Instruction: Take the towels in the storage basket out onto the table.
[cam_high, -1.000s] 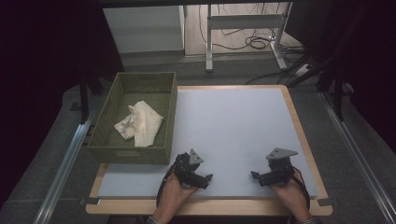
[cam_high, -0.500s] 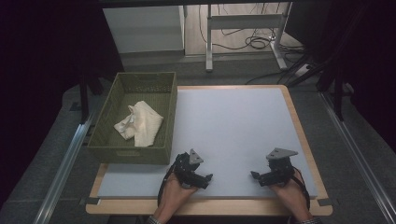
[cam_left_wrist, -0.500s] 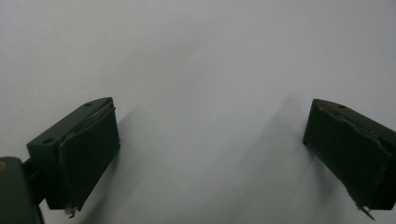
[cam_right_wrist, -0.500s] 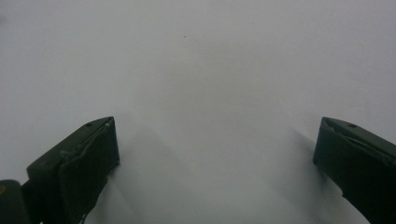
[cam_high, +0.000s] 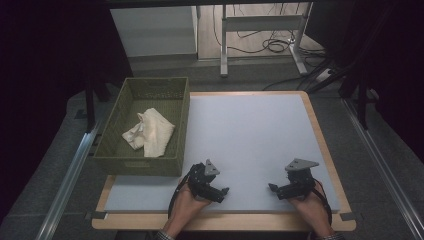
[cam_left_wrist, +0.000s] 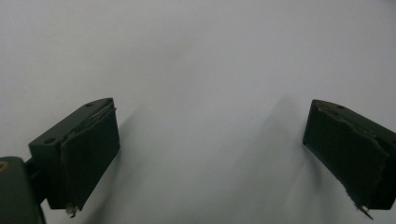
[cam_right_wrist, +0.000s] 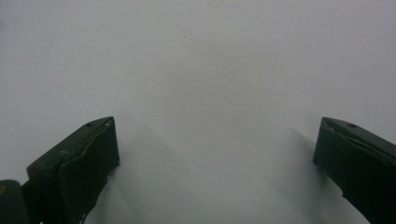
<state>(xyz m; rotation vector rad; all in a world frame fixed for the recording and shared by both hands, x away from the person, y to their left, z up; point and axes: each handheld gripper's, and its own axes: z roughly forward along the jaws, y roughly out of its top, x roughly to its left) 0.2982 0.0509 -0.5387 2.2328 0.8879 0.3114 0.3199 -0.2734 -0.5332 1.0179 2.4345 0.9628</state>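
Resting wide-spread on unmarked white mat (cam_high: 250, 145): left claw (cam_high: 220, 192), right claw (cam_high: 274, 189).

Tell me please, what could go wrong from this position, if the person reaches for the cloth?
1. The cloth lies inside the green basket; the left gripper might catch the near wall when reaching over.
2. The basket overhangs the table's left edge, so a push could possibly tip it off.
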